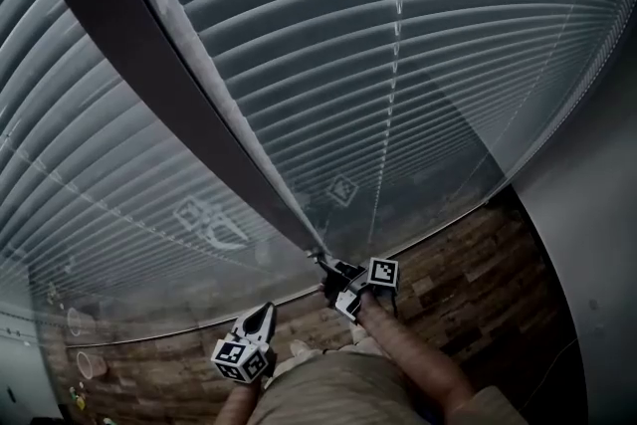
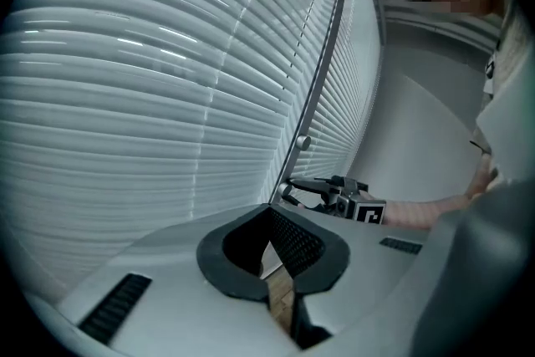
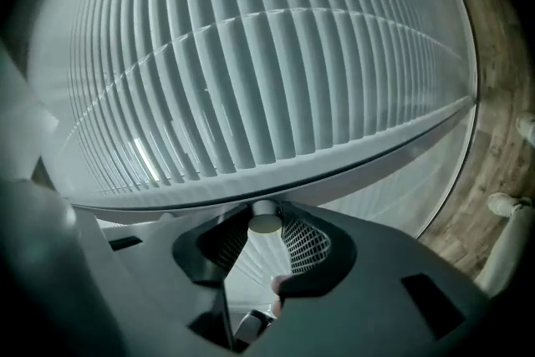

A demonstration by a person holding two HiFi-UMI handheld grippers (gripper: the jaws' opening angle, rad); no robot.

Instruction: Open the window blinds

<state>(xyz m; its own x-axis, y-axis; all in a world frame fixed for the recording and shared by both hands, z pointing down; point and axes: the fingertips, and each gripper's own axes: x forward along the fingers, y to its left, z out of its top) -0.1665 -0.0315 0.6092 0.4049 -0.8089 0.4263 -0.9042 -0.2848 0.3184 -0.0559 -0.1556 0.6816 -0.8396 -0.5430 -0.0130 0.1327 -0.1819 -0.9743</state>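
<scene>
Head view, nearest first. The person's right forearm (image 1: 418, 363) reaches from the bottom edge over a wood plank floor (image 1: 468, 284).

Left gripper (image 1: 261, 314): held low beside the person's lap and well apart from the window. In the left gripper view its pads (image 2: 297, 242) meet at the tips. Only a thin slit lower down shows floor, and nothing lies between them.

Right gripper (image 1: 333, 269): raised farther forward, at the foot of the dark frame post (image 1: 139, 65) that separates two window panels. In the right gripper view its jaws stand apart by only the width of a small round knob (image 3: 265, 221). The knob sits between the pad tips with a pad against each side, its flat end toward the camera. It projects from the post, which crosses that view as a horizontal bar. The left gripper view shows the right gripper (image 2: 288, 191) with its tips at the post.

Blinds (image 1: 398, 65): the task's object, filling both panels beyond the post. Their horizontal slats overlap closely, and a few bright gaps show in the right gripper view (image 3: 142, 155). Glass (image 1: 343, 189) in front of the slats carries a faint reflection of a marker cube.
</scene>
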